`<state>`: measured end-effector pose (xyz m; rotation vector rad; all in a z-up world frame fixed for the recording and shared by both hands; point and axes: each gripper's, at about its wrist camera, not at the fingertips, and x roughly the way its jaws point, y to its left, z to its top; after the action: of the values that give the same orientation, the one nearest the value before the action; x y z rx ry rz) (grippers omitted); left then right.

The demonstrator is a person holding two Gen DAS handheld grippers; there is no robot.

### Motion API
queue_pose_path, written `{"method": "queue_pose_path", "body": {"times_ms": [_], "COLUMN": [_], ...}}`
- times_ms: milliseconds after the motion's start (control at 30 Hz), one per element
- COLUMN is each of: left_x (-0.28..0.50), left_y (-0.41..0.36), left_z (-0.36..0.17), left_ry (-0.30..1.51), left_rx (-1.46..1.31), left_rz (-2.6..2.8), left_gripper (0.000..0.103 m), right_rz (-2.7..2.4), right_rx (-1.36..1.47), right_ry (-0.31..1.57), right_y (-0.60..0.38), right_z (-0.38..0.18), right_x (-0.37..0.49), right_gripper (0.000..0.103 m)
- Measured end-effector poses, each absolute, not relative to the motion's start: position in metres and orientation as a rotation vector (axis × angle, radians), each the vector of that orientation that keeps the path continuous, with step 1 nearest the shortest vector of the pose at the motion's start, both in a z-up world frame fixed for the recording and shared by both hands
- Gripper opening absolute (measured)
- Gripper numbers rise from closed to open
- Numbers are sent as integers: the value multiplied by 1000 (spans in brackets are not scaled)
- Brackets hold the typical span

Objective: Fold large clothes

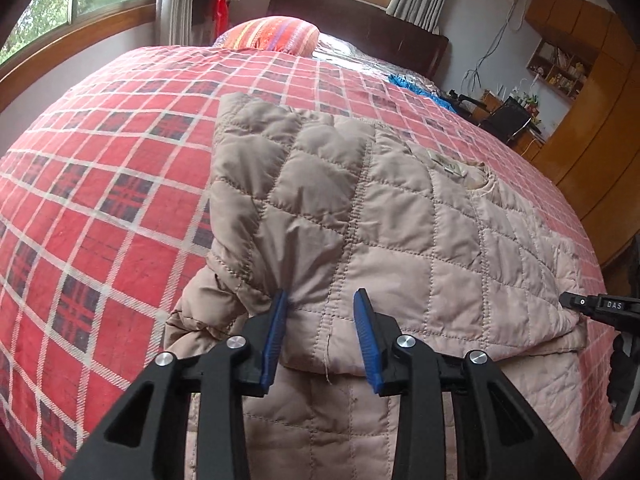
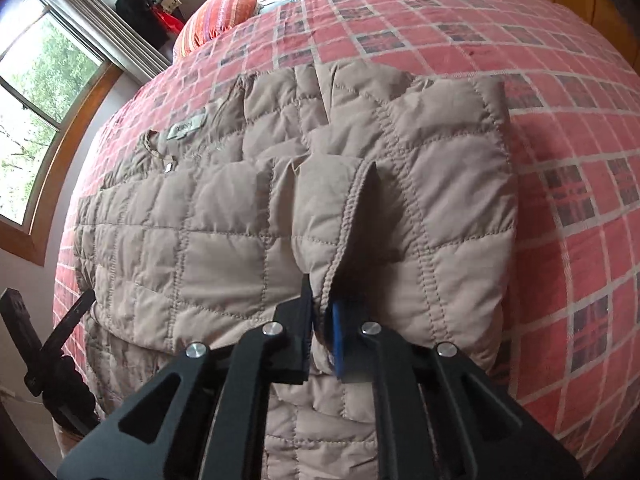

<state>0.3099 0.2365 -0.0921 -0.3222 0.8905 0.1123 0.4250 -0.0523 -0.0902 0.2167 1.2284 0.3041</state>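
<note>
Right hand-held gripper point(image 2: 320, 312) seemingly pinches jacket point(image 2: 248, 208) — pillow point(image 2: 220, 12) beyond.

Ahead of the left jaws the folded quilted jacket point(image 1: 360, 208) blocks the way, its hem lying between them. Left of those jaws the plaid bedspread point(image 1: 100, 200) lies bare up to the striped pillow point(image 1: 272, 34). Right of the right jaws, bare bedspread point(image 2: 580, 160) gives room; a jacket fold fills their gap.
</note>
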Motion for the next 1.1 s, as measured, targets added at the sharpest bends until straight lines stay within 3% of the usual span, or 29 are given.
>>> {"method": "queue_pose_path", "body": {"times_ms": [100,367,633,800,1100], "left_x": [307,285,302,308,309], "left_y": [235,212,193,197,193], "left_z": [-89,-45,-81,-100,-104], "left_ry": [890,817,912,927,919], "left_rx": [-296,-227,-180,-177,-131], "left_rz": [118,148,168,163,166], "left_gripper": [35,41,42,42,42], "right_rz": [290,334,303,293,277], "right_rx": [201,134,73,131,150], "right_ry": [1211,1114,1190,1240,1252], "right_y": [-56,-53,-28,-35,-36], "right_z": [-85,-31,-69,-100,-105], "right_x": [416,381,397,419,421], "right_gripper": [19,18,19,13,11]}}
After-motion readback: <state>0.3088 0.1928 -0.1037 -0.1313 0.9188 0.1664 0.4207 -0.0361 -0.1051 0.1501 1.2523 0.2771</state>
